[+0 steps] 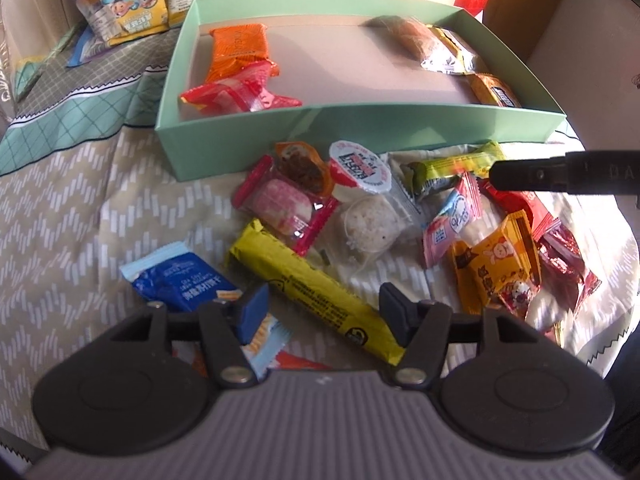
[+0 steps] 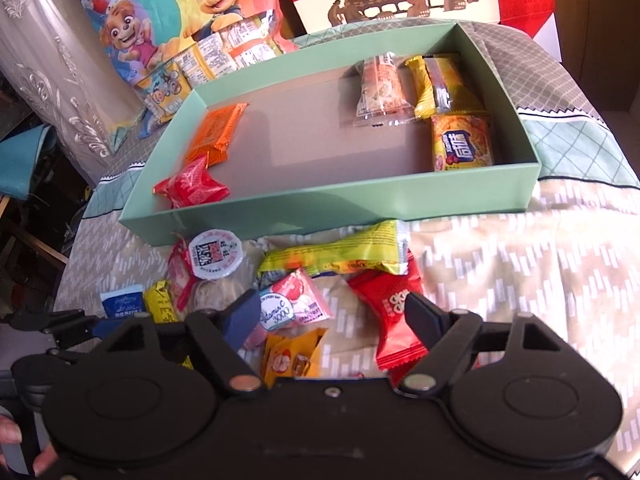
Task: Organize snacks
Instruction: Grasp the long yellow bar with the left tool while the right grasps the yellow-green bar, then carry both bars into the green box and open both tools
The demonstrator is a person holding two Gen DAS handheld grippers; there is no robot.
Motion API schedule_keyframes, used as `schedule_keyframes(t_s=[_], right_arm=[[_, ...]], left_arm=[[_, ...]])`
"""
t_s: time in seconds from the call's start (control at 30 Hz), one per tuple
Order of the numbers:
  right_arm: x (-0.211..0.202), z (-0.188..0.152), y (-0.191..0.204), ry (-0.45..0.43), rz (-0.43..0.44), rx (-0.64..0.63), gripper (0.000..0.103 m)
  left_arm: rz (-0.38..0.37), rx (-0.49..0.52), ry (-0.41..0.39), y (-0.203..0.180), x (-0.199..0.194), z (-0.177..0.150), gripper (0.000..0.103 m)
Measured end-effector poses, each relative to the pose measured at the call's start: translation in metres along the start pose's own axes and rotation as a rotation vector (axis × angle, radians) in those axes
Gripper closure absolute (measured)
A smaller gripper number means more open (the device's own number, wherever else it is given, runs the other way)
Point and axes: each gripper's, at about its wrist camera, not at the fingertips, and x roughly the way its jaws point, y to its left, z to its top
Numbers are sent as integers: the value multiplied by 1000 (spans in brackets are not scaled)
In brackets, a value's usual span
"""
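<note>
Left tool (image 1: 322, 312) stands part-open astride the long yellow bar (image 1: 316, 292), pads not seen pressing; right tool (image 2: 332, 320) is likewise part-open over the pink sachet (image 2: 294, 300), red packet (image 2: 390, 316) against its right finger. Loose snacks lie crowded on the cloth-covered surface (image 1: 68, 208). Risks: closing may pinch a neighbouring wrapper or slip off foil. Beyond, the green box (image 2: 320, 204) holds few packets.

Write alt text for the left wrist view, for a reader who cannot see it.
The left gripper hangs open over a long yellow snack bar in a pile of wrapped snacks on a patterned cloth. Behind the pile, a mint-green box holds a few snacks, including an orange packet.
</note>
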Motion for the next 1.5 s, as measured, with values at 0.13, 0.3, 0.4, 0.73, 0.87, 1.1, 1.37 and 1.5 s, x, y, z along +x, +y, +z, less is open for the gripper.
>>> schedule_keyframes(t_s=[0.13, 0.3, 0.4, 0.73, 0.87, 1.1, 1.37, 1.5], right_arm=[[13, 21, 9, -4, 20, -48, 43], [40, 39, 9, 53, 55, -90, 46], [52, 40, 6, 112, 57, -96, 46], [44, 11, 41, 233, 121, -168, 56], [54, 23, 45, 187, 76, -177, 66], [79, 18, 60, 148, 28, -248, 73], [64, 7, 55, 103, -15, -206, 82], [43, 8, 42, 87, 6, -188, 82]], left_arm=[[22, -1, -10, -1, 2, -1, 54], [43, -49, 9, 29, 2, 2, 65], [60, -61, 21, 42, 3, -1, 65], [12, -53, -30, 52, 0, -4, 71], [-7, -16, -59, 46, -8, -8, 78], [-2, -25, -13, 48, -3, -10, 74], [68, 13, -20, 29, -7, -4, 82], [53, 14, -46, 29, -23, -1, 82]])
